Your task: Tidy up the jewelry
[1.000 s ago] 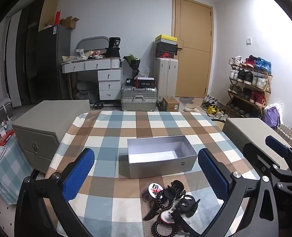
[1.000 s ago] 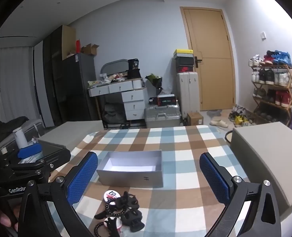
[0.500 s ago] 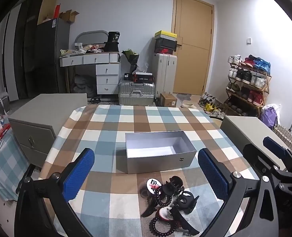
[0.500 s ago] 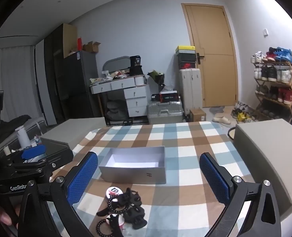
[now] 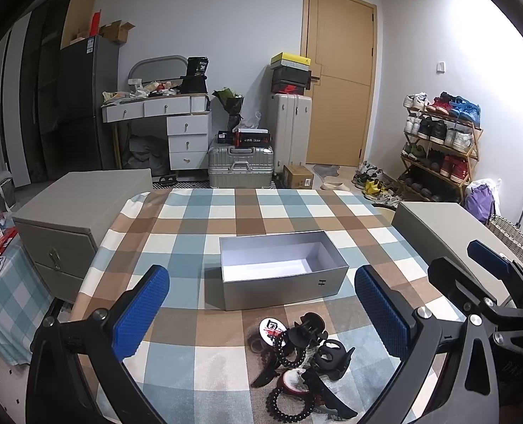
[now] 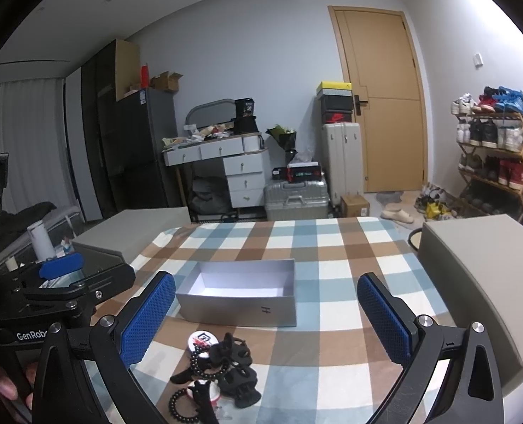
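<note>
Item: pile [image 5: 302,360] of black clips and bead bracelets, near edge of table [image 5: 190,360], just before empty box [image 5: 282,268]. Left gripper [image 5: 261,312] and right gripper [image 6: 266,314]: jaws wide apart, holding nothing. I'd pinch one outer piece; tangling looks likely.

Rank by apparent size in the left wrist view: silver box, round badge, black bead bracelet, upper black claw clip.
1. silver box
2. black bead bracelet and upper black claw clip: look alike
3. round badge, partly covered
</note>
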A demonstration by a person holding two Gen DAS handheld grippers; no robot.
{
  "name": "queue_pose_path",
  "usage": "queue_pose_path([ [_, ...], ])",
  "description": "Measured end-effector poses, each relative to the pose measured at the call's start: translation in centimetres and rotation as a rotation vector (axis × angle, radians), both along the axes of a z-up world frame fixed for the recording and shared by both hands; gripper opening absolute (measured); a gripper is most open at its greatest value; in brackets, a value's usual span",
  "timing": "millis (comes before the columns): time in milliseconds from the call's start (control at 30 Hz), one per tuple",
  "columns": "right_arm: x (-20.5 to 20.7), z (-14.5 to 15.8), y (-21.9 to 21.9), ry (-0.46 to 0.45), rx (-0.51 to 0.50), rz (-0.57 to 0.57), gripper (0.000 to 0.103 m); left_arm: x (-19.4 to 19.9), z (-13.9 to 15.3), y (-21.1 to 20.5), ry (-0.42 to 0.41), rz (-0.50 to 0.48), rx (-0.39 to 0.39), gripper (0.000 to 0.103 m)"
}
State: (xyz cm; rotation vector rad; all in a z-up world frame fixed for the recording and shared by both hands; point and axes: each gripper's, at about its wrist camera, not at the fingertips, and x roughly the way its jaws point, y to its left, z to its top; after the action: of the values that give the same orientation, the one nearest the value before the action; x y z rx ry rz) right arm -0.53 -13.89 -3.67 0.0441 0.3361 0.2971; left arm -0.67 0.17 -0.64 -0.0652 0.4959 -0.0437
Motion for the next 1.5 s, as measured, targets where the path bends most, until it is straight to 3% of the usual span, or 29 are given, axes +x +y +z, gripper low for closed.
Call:
queue_pose_path([
  [1500, -0.3, 0.1, 0.4, 0.011, 0.012, 0.027, 0.103, 0.5, -0.6, 1.4, 0.036, 0.029, -0.039, 0.102],
])
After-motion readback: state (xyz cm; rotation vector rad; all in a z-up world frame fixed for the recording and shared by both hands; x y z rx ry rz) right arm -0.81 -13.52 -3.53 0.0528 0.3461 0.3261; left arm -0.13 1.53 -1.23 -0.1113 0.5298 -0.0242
